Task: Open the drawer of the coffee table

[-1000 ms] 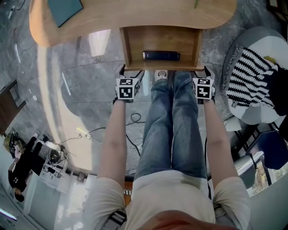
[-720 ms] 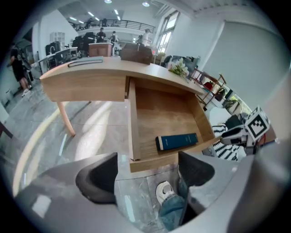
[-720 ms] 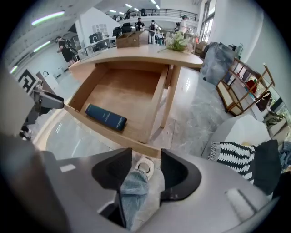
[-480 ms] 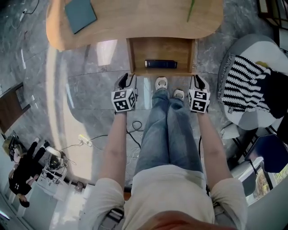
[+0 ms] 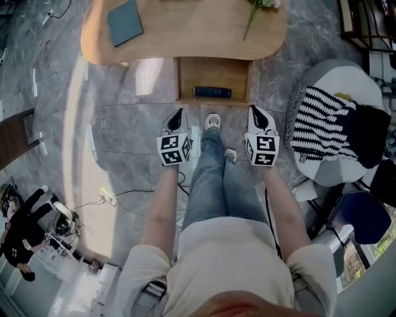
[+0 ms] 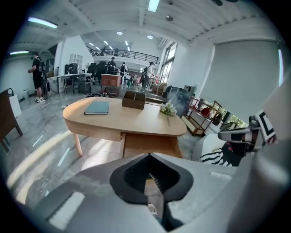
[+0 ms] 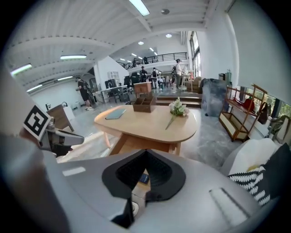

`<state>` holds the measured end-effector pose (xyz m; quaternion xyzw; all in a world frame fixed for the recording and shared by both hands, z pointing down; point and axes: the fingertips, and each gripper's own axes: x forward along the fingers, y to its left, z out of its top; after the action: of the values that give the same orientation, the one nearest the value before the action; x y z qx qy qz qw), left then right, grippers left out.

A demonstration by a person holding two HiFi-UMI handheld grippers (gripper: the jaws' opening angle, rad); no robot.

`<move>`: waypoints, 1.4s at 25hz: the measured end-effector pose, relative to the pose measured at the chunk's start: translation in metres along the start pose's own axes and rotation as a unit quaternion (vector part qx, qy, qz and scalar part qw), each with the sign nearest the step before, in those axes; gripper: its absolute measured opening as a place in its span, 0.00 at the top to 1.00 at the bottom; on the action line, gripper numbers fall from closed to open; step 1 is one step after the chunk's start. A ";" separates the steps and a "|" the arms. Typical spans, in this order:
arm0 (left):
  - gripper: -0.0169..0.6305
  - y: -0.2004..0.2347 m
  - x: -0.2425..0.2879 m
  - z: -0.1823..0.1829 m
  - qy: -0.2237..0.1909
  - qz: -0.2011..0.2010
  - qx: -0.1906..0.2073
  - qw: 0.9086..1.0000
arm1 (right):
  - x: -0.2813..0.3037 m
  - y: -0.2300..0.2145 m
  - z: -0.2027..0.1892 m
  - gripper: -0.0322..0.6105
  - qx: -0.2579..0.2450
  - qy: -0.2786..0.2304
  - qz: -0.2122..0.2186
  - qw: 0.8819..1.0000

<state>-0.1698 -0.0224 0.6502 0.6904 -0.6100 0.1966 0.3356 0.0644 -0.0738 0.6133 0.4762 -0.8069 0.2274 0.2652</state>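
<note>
The wooden coffee table [image 5: 185, 31] stands at the top of the head view, and its drawer [image 5: 213, 71] is pulled out toward me. A dark flat object [image 5: 212, 92] lies inside the drawer. My left gripper [image 5: 177, 114] and right gripper [image 5: 255, 111] hang side by side in front of the drawer, apart from it. Both are shut with nothing in them. In the left gripper view the closed jaws [image 6: 151, 179] point at the table [image 6: 127, 119] and drawer [image 6: 150, 144]. The right gripper view shows its closed jaws [image 7: 143, 175] below the table [image 7: 150, 122].
A teal book [image 5: 125, 21] and a flower sprig [image 5: 257, 7] lie on the tabletop, with a brown box [image 6: 133, 99] behind them. A round seat with a striped blanket [image 5: 328, 124] stands at the right. My feet [image 5: 212, 121] are below the drawer, and cables [image 5: 114, 198] run over the floor at the left.
Both grippers have come off the drawer's front corners, closed, and risen toward me. The table and its pulled-out drawer look smaller and farther away.
</note>
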 end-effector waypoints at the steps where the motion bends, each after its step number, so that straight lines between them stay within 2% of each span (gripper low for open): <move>1: 0.98 -0.012 -0.010 0.005 -0.006 -0.009 0.005 1.000 | -0.013 0.005 0.008 0.95 -0.003 -0.010 0.010 1.000; 7: 0.98 -0.077 -0.083 0.045 -0.048 -0.046 0.021 0.998 | -0.099 0.034 0.048 0.95 -0.007 -0.060 0.056 0.997; 13: 0.98 -0.121 -0.151 0.081 -0.088 -0.053 -0.008 0.995 | -0.182 0.050 0.078 0.95 0.007 -0.103 0.077 0.992; 16: 0.98 -0.140 -0.181 0.091 -0.101 -0.052 -0.022 0.993 | -0.216 0.058 0.090 0.95 -0.002 -0.124 0.092 0.988; 24: 0.98 -0.187 -0.249 0.094 -0.115 -0.053 -0.013 0.992 | -0.283 0.071 0.111 0.95 -0.029 -0.155 0.116 0.981; 28: 0.98 -0.204 -0.275 0.092 -0.126 -0.066 -0.003 0.990 | -0.306 0.079 0.114 0.95 -0.049 -0.167 0.126 0.977; 31: 0.98 -0.208 -0.292 0.087 -0.127 -0.072 0.010 0.989 | -0.318 0.089 0.114 0.95 -0.054 -0.173 0.128 0.975; 35: 0.98 -0.212 -0.304 0.086 -0.139 -0.075 0.000 0.987 | -0.329 0.096 0.118 0.95 -0.048 -0.180 0.133 0.974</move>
<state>-0.0297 0.1389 0.3359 0.7548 -0.5970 0.0730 0.2617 0.0879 0.1084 0.3014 0.3847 -0.9074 0.1319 0.1060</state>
